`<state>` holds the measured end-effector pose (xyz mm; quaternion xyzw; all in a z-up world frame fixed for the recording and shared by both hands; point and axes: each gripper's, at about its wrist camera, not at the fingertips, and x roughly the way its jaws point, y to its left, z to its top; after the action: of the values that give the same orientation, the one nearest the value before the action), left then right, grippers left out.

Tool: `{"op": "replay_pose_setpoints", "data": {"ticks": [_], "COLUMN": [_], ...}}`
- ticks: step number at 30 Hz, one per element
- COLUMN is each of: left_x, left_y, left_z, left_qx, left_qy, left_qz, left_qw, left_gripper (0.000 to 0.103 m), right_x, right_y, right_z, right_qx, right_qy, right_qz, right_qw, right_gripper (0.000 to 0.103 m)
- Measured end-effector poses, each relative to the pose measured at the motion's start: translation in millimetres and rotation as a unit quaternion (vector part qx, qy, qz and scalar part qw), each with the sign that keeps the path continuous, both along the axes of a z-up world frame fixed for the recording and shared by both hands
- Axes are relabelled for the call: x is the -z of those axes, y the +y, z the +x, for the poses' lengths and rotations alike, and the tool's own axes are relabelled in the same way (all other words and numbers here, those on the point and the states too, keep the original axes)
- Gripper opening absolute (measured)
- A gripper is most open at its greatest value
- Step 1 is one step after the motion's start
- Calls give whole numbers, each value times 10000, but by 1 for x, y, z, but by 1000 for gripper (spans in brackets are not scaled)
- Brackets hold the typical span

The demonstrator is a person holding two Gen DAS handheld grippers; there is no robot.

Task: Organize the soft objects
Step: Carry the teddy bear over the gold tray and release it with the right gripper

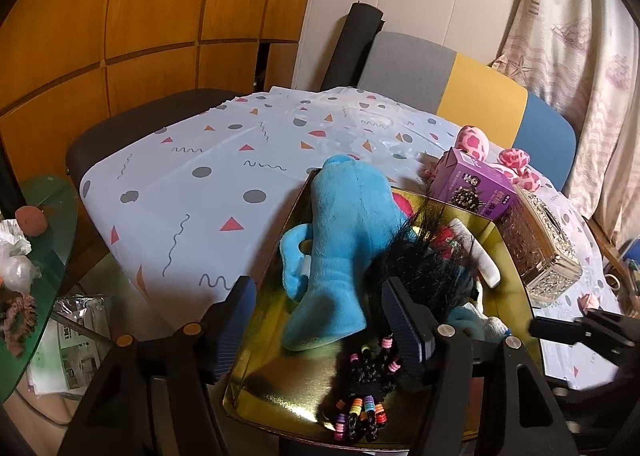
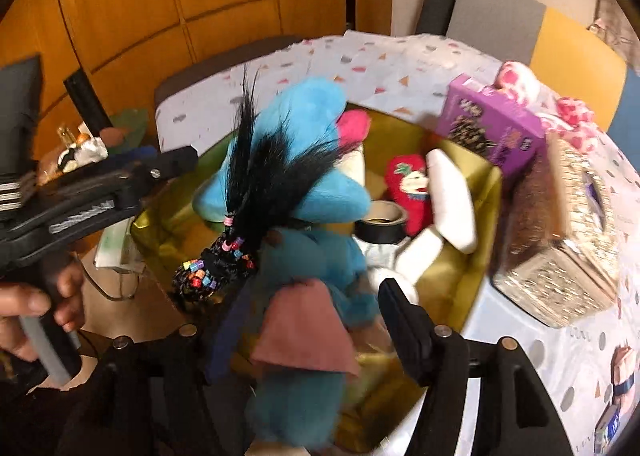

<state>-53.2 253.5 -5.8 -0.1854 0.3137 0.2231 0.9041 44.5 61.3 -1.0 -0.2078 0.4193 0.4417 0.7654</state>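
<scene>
A light blue plush [image 1: 344, 224] lies head-away in the gold box [image 1: 280, 388] on the patterned tablecloth. A black feathery toy with coloured beads [image 1: 424, 268] lies across it. My left gripper [image 1: 320, 320] stands open over the box, with the plush's tail end between its fingers but untouched. In the right wrist view a teal plush with a pink cloth piece [image 2: 312, 336] hangs blurred between the parted fingers of my right gripper [image 2: 312, 320], over the gold box [image 2: 460, 284]. The pads do not press on it. The left finger is mostly hidden behind the plush.
The box also holds a red plush [image 2: 412, 192], a white plush [image 2: 452, 200] and a tape roll [image 2: 380, 224]. Beside it stand a purple carton [image 1: 476, 188], an ornate silver tissue box [image 1: 540, 252] and a pink spotted plush [image 1: 474, 142]. A hand holds the left gripper [image 2: 160, 172].
</scene>
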Motion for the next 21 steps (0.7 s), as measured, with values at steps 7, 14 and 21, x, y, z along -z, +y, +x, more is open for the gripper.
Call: {"op": "replay_pose_setpoints", "data": {"ticks": [7,14,21], "left_x": [0,-1,-5], "left_y": [-6,-15,-24], "left_z": [2,3,4], "left_qx": [74,200,310], "left_qy": [17,52,39], "left_qz": [22,97,209], "left_qw": [10000,9997,9993], "left_gripper": [68,69,70], "right_x": [8,34,29], "right_y": [-15,2,-15], "right_z": [-9,1,10], "right_qx": [-105,-6,286], "right_qy": [-114,-378,-46], "right_qz": [-268,-639,-316], "right_qw": [9995,9972,9991], "right_gripper": [29,22,23]}}
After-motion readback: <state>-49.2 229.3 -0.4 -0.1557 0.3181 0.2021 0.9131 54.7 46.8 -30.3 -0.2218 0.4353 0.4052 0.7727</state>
